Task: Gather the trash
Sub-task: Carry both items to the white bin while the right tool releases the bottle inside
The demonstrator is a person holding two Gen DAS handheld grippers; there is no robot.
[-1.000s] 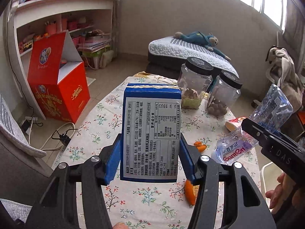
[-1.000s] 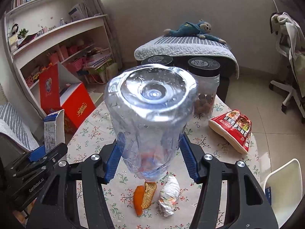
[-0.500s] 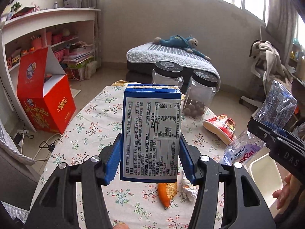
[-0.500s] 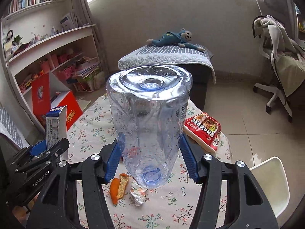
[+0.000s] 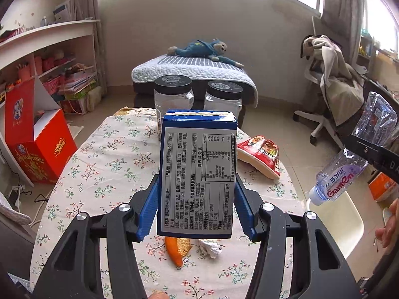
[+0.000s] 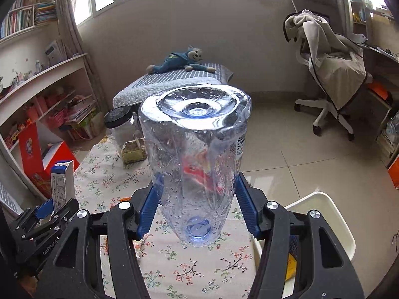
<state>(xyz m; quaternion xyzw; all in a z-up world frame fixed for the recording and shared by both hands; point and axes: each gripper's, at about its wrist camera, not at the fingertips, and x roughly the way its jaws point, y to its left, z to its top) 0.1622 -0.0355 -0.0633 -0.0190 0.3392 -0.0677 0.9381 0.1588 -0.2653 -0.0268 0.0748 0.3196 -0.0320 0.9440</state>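
Gripping a stiff blue cardboard carton (image 5: 197, 174) printed with a white nutrition panel, the left gripper (image 5: 197, 211) has its jaws closed on the carton's flat sides, holding it upright above the flowered worktop (image 5: 104, 164). The right gripper (image 6: 197, 199) points forward with jaws clamped on a crinkled clear plastic bottle (image 6: 194, 154), cap toward the camera, above the worktop's edge beside a white bin (image 6: 321, 214). An orange peel (image 5: 175, 250) and crumpled tissue (image 5: 210, 248) lie on the cloth.

Carton (image 5: 197, 174): printed cardboard, smooth, slight sheen.
Bottle (image 6: 197, 164): clear thin plastic, crinkled, glossy, droplets inside.
Gripper fingers (image 5: 147, 214): ribbed blue plastic on matt black arms, bright metal screws.
Tablecloth (image 5: 104, 164): matt floral cloth.
Snack bag (image 5: 261, 154): glossy red film.
Jars (image 5: 173, 97): clear plastic, matt black lids.
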